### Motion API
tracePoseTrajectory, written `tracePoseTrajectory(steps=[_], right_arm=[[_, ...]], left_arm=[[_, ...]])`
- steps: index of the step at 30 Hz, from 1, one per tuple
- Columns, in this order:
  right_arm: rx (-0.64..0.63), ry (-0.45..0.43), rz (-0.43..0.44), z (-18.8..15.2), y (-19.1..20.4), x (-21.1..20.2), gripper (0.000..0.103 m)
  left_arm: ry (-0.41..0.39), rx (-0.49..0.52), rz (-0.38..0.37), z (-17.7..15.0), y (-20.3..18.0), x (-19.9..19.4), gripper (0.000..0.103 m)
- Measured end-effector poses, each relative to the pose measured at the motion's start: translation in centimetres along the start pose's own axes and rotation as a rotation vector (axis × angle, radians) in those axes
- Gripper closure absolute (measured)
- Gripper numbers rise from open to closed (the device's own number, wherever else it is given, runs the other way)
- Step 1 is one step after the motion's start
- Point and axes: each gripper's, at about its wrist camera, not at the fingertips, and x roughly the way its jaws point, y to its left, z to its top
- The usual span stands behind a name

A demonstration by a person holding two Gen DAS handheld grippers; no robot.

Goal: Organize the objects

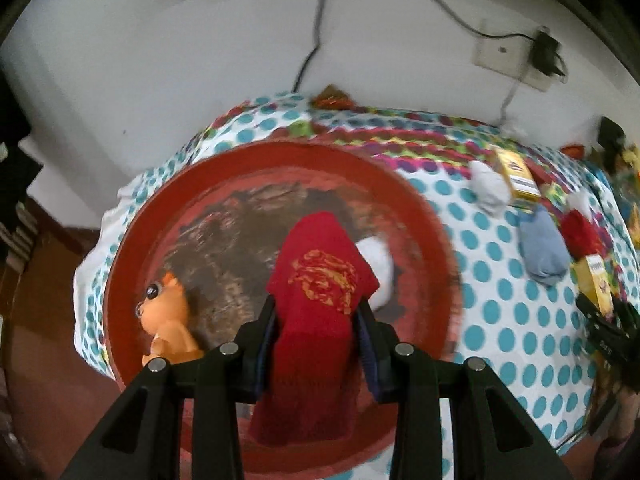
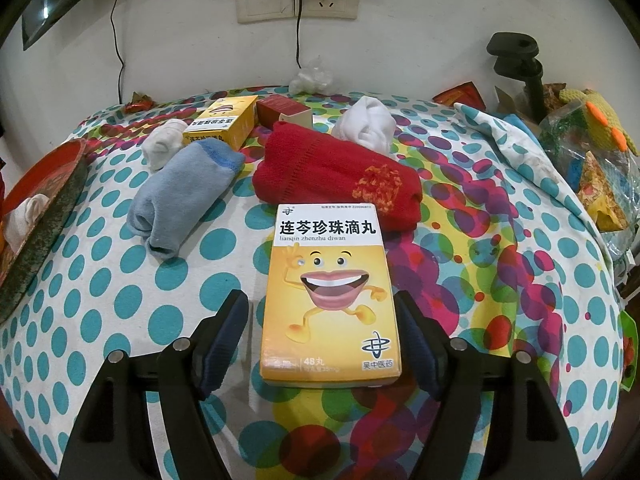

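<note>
Left wrist view: the left gripper [image 1: 316, 312] is clamped on a red sock [image 1: 320, 280] with an orange emblem, held above the round red tray [image 1: 132, 240]. In the tray, an orange toy [image 1: 168, 316] lies at the near left of the held sock, and a white sock [image 1: 378, 268] sits just behind it to the right. Beyond the tray's right rim, a grey-blue sock [image 1: 544, 248] lies on the dotted cloth [image 1: 500, 320].

Right wrist view: the right gripper [image 2: 320, 332] stands apart, its pads either side of a yellow medicine box [image 2: 328, 296] without pressing it. A second red sock [image 2: 336, 176] touches the box's far end, and the blue sock [image 2: 180, 204] lies to the left.
</note>
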Motion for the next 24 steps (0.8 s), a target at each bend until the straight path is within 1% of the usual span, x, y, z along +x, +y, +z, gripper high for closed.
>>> tracePoseTrajectory(steps=[3,9,14,21,24], right_arm=[[0.0,0.0,0.0,0.0,-0.1,0.0,0.032],[0.0,0.0,-0.001,0.0,0.0,0.0,0.032],[-0.001,0.0,-0.001,0.0,0.0,0.0,0.032],[-0.001,0.0,-0.001,0.0,0.1,0.0,0.032],[-0.001,0.0,-0.001,0.0,0.0,0.0,0.032]], left_arm=[[0.021,-0.024,0.027,0.2,1.5,1.3,0.066],[0.052,-0.074,0.046,1.0,4.3,3.5,0.066],[0.068,-0.105,0.079,1.7,6.2,5.0,0.066],[0.09,-0.104,0.118,2.2,7.7,6.5,0.066],[0.093,-0.121,0.107,2.3,8.3,7.1,0.066]])
